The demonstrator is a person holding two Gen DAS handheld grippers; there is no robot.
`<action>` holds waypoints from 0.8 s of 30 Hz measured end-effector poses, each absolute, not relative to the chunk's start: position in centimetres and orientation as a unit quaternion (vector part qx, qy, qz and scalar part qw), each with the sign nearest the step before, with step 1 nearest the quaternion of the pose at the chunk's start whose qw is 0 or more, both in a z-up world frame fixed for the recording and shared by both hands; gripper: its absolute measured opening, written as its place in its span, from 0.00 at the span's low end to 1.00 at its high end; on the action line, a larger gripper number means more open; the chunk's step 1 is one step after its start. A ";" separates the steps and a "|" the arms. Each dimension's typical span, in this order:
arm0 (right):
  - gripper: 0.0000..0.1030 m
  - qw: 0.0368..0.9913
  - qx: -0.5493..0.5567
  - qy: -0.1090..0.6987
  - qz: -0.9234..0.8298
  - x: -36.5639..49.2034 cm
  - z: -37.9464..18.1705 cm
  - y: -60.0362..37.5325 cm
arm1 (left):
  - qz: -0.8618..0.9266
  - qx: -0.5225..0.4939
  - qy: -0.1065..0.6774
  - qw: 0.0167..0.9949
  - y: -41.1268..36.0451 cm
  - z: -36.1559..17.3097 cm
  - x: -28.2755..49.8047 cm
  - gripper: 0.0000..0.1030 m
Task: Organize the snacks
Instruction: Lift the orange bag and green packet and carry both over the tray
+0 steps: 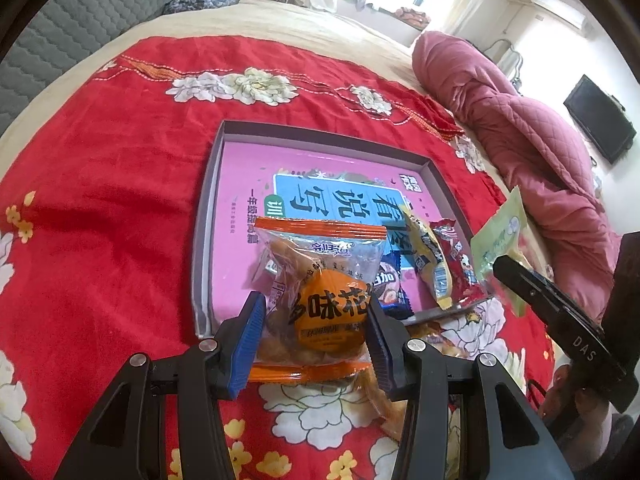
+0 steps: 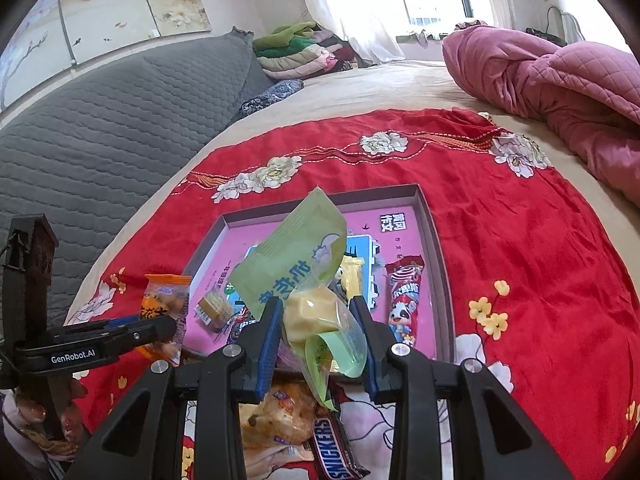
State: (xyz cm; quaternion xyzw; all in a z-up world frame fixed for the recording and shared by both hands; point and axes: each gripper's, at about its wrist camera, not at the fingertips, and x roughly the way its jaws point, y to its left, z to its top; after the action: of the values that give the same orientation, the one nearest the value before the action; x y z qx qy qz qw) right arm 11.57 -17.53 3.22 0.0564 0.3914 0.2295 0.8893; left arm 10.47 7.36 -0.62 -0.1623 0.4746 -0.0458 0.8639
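Left wrist view: an orange-sealed clear snack packet [image 1: 320, 300] is clamped between the blue pads of the left gripper [image 1: 316, 332], held just over the near edge of the shallow box [image 1: 204, 216] with the pink printed floor. Inside the box, toward its near right corner, a yellow packet [image 1: 430, 264], a red packet [image 1: 456, 268] and a blue wrapper [image 1: 394, 288] are already laid. To the right of the box, the right gripper [image 1: 516, 276] is seen from the side with a pale green pouch [image 1: 500, 240] in it. The placing step is judged to be in hand; next, the orange packet would need to be carried forward over the free pink floor and released flat.

Right wrist view: the right gripper [image 2: 320, 332] is closed on the pale green pouch [image 2: 296, 260], a yellowish cake visible through its clear part, held above the box's near edge [image 2: 436, 240]. The red packet [image 2: 402, 300] lies along the box's right side. The left gripper [image 2: 144, 330] is seen left of the box with the orange packet [image 2: 162, 304].

Only here are unsorted snacks shown on the red floral cloth [image 2: 540, 240] in front of the box: a Snickers bar [image 2: 332, 448] and a clear bag of pastry [image 2: 276, 420]. So more remains to be gathered. The print on the orange packet is readable only from the left wrist.
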 end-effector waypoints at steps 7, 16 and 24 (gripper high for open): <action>0.33 0.886 0.055 0.398 0.231 12.1 2.8 -16.9 | -0.051 -0.167 0.475 0.863 7.0 -0.9 11.5 0.49; 0.33 0.885 0.049 0.402 0.229 12.6 2.3 -16.2 | -0.049 -0.175 0.477 0.860 7.2 -2.0 12.3 0.49; 0.34 0.883 0.045 0.409 0.226 13.2 1.6 -15.4 | -0.044 -0.173 0.476 0.861 7.4 -2.7 13.0 0.49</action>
State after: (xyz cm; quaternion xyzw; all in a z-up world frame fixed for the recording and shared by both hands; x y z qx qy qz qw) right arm 13.17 -15.43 1.59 0.0449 0.4094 0.2261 0.8828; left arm 13.02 7.38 -2.73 -0.1730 0.4756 -0.0439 0.8613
